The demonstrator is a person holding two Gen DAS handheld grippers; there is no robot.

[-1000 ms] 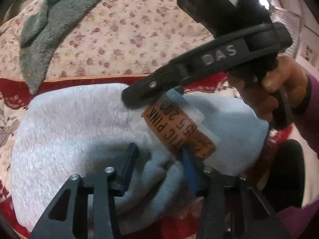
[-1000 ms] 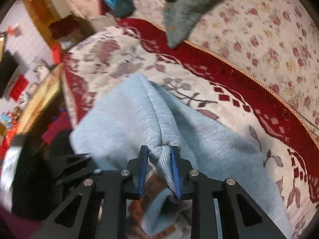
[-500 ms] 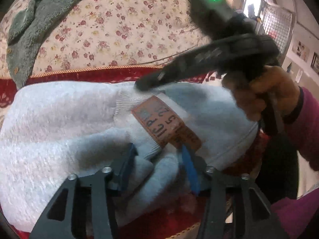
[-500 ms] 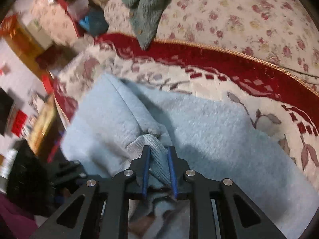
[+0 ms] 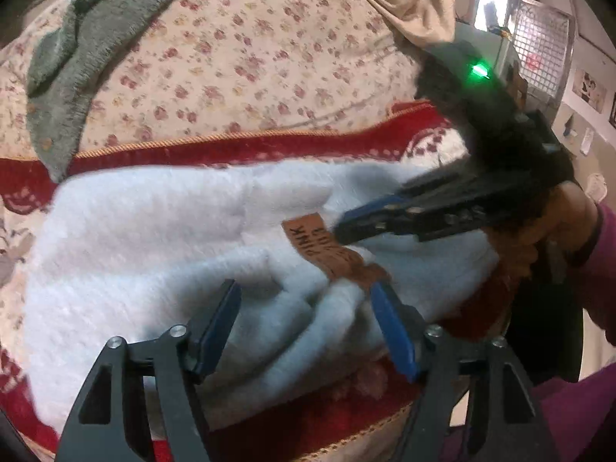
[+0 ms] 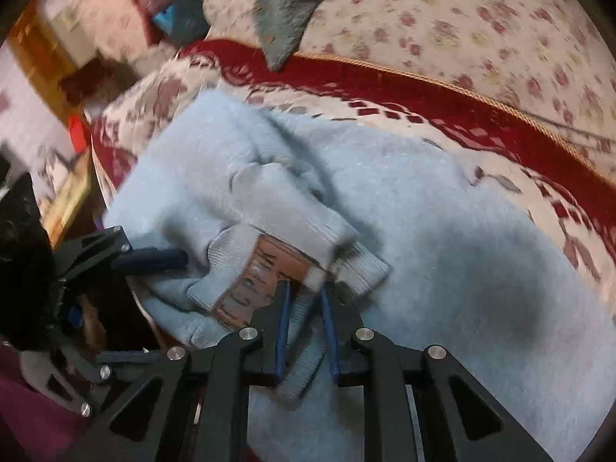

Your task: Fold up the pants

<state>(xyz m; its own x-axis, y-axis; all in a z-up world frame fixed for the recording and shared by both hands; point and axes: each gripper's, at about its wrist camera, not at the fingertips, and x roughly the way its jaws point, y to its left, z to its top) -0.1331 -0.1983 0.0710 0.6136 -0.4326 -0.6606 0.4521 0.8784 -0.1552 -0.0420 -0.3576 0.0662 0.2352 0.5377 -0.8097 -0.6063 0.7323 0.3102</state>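
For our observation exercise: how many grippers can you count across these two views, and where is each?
2. The left gripper straddles the near edge of the pants, its jaws opening. The right gripper is shut on the ribbed waistband by the orange label.

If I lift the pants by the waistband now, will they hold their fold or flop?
Likely flop: the pants look like soft fleece, bunching in rolls between the opening left gripper. The ribbed waistband crumples in the right gripper, so it probably offers no stiffness. The fuzzy surface should resist slipping.
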